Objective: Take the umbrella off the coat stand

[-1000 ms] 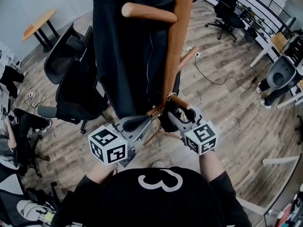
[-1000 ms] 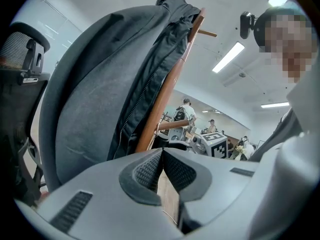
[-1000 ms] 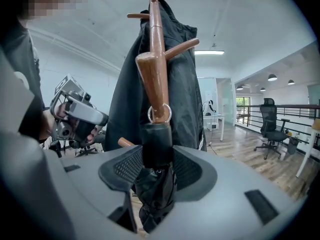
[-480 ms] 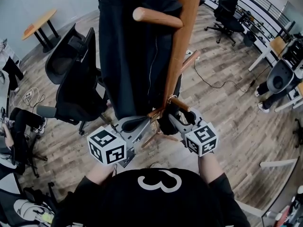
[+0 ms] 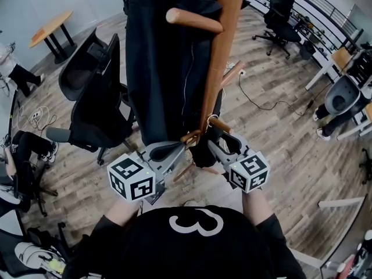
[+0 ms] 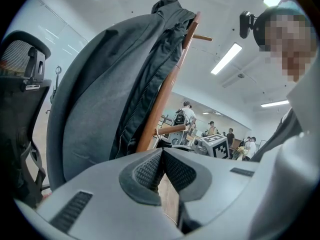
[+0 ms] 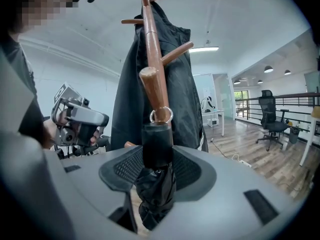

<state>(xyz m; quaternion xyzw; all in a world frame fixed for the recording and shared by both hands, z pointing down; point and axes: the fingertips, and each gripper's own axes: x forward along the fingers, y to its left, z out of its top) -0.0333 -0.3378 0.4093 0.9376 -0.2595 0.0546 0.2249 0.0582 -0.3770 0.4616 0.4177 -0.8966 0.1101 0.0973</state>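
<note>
A wooden coat stand (image 5: 220, 57) carries a black coat (image 5: 163, 68). A folded black umbrella (image 5: 203, 153) hangs by a metal ring (image 7: 161, 115) from a low peg (image 5: 220, 125). My right gripper (image 5: 220, 140) reaches up to that peg. In the right gripper view its pads (image 7: 187, 170) sit against both sides of the umbrella's black handle (image 7: 157, 144), and the folded canopy (image 7: 156, 196) droops below. My left gripper (image 5: 185, 146) is shut with nothing in it, just left of the pole by the coat's hem. Its pads (image 6: 150, 170) meet at the tip.
A black office chair (image 5: 93, 97) stands close on the left of the stand. A cable (image 5: 261, 100) trails over the wood floor to the right. More chairs (image 5: 279, 10) and desks line the back right, and a small round table (image 5: 49, 28) is at the far left.
Both grippers keep their places; the stand only shifts slightly in the head view. The right gripper stays on the umbrella handle.
</note>
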